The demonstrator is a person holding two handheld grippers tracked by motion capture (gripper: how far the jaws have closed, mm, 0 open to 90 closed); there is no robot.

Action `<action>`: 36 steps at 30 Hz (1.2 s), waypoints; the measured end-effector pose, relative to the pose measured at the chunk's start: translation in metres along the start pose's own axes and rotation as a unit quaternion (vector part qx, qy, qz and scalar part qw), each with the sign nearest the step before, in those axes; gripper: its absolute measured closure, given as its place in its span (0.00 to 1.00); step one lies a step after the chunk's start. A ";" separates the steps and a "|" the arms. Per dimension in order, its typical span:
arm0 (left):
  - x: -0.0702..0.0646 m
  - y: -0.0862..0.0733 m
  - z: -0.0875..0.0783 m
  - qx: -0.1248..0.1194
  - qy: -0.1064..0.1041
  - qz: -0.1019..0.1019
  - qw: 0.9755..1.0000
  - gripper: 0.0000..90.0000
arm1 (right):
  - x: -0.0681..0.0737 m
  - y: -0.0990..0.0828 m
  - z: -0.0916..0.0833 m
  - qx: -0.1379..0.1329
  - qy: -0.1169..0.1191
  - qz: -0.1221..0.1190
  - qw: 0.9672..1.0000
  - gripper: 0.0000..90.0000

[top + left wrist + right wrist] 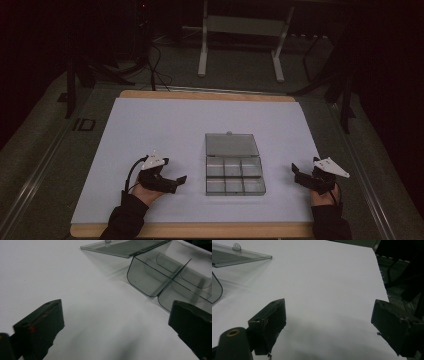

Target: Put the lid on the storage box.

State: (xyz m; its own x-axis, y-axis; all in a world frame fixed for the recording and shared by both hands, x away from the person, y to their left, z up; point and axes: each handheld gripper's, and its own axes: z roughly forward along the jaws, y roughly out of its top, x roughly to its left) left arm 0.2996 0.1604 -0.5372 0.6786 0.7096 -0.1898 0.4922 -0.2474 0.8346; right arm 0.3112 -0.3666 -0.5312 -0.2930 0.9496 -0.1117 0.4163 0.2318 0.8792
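With both sets of jaws spread on nothing, we hold the left gripper (176, 181) and right gripper (298, 174) either side of the compartment box (234, 177) lying mid-sheet, lid (232, 144) flung back; nothing started, we judge; next, reach inward.
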 end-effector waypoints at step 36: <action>-0.007 0.094 0.053 0.052 -0.003 -0.030 0.998 0.04 | 0.000 0.000 0.000 0.002 0.005 0.001 1.000 0.14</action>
State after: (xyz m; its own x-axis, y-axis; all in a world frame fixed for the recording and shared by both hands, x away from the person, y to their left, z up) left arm 0.3706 0.0973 -0.4849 0.6489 0.7216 -0.2413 0.5857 -0.2712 0.7638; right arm 0.3113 -0.3665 -0.5312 -0.3014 0.9476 -0.1058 0.4200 0.2316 0.8775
